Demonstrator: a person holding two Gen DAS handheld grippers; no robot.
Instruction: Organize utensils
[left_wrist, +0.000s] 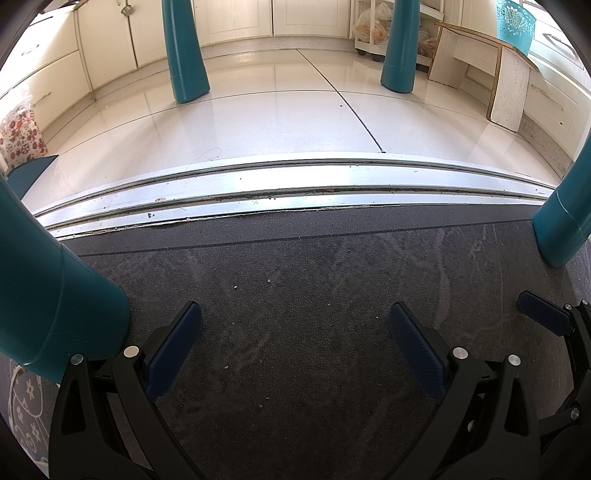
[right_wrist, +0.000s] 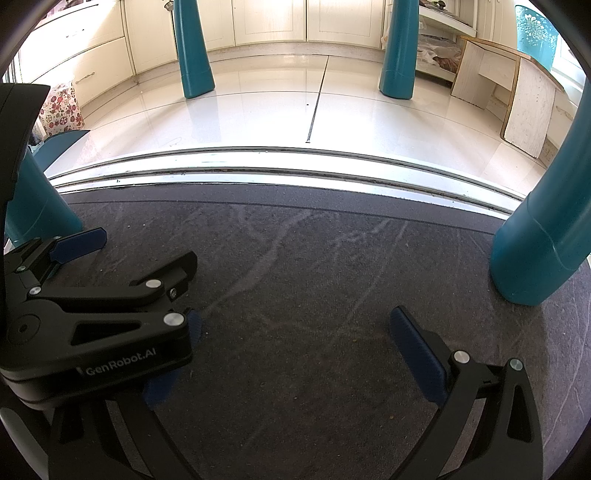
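Note:
No utensils show in either view. My left gripper (left_wrist: 295, 321) is open and empty, low over a dark grey carpet (left_wrist: 295, 295). My right gripper (right_wrist: 295, 325) is open and empty over the same carpet (right_wrist: 314, 277). The left gripper also shows in the right wrist view (right_wrist: 110, 266), close beside my right one and covering part of its left finger. A finger of the right gripper shows at the right edge of the left wrist view (left_wrist: 543, 314).
Four teal table legs stand around me: near left (left_wrist: 55, 314), near right (left_wrist: 565, 229), far left (left_wrist: 184, 55), far right (left_wrist: 400, 48). A metal door track (left_wrist: 295, 188) divides carpet from white tiles. Cream cabinets (left_wrist: 240, 18), a wooden stool (left_wrist: 487, 62) and a floral bag (left_wrist: 22, 136) lie beyond.

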